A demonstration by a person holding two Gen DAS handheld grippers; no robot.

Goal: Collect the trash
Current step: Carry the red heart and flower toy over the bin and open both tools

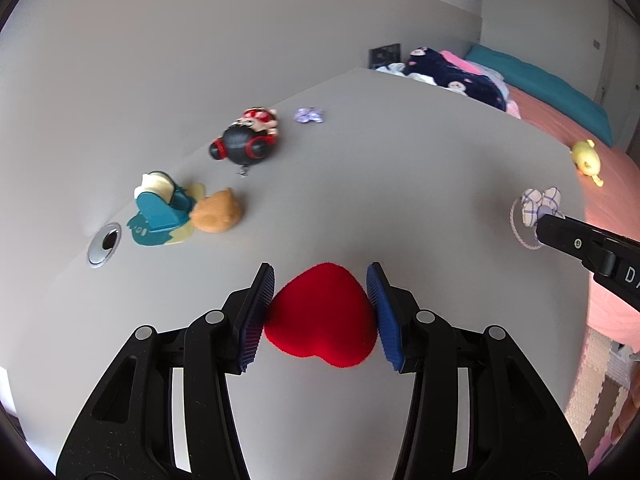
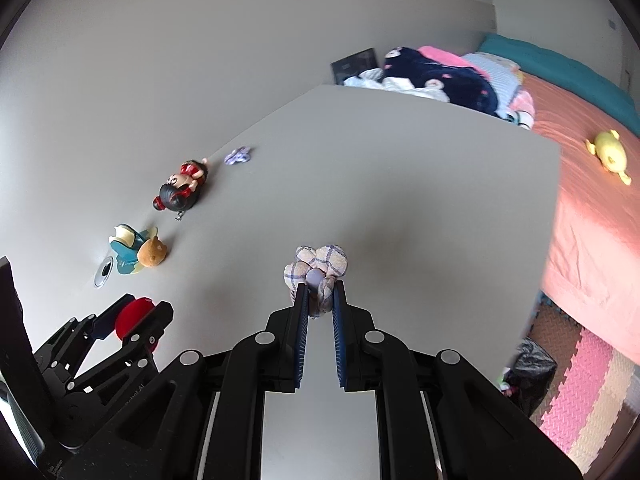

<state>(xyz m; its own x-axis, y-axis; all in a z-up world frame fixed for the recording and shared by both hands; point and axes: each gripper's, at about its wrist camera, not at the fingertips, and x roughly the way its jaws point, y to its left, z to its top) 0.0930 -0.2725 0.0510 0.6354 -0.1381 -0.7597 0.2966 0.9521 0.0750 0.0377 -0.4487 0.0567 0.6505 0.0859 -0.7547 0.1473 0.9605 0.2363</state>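
Red plush heart (image 1: 322, 320) sits clamped between the left gripper's (image 1: 320, 312) blue pads, jaws part-way open to fit its width, gripped across the widest part and lifted clear of the grey desk (image 1: 400, 168). Checked fabric bow (image 2: 318, 270) on a thin cord loop is pinched in the right gripper (image 2: 320, 300), jaws almost fully closed, only the bow's lower tail between the pads, the rest sticking out past the tips.

Still on the desk, ahead-left of the left gripper: brown plush bear head (image 1: 218, 212) touching a teal and cream toy (image 1: 160, 212), a black-and-red doll figure (image 1: 246, 140) beyond that, a small purple wrapper (image 1: 309, 115) furthest out. Cable grommet (image 1: 104, 245) is left of the toy.

Black trash bag (image 2: 534, 368) is on the floor, low-right of the right gripper, beside the pink foam mats. Likely the drop point.

Risks:
- Bow grip is shallow; a quick swing could slip it out, and the cord loop could snag.
- Heart is soft; squashed plush can squirm out sideways.
- Both loads heading for one bag: grippers could collide.
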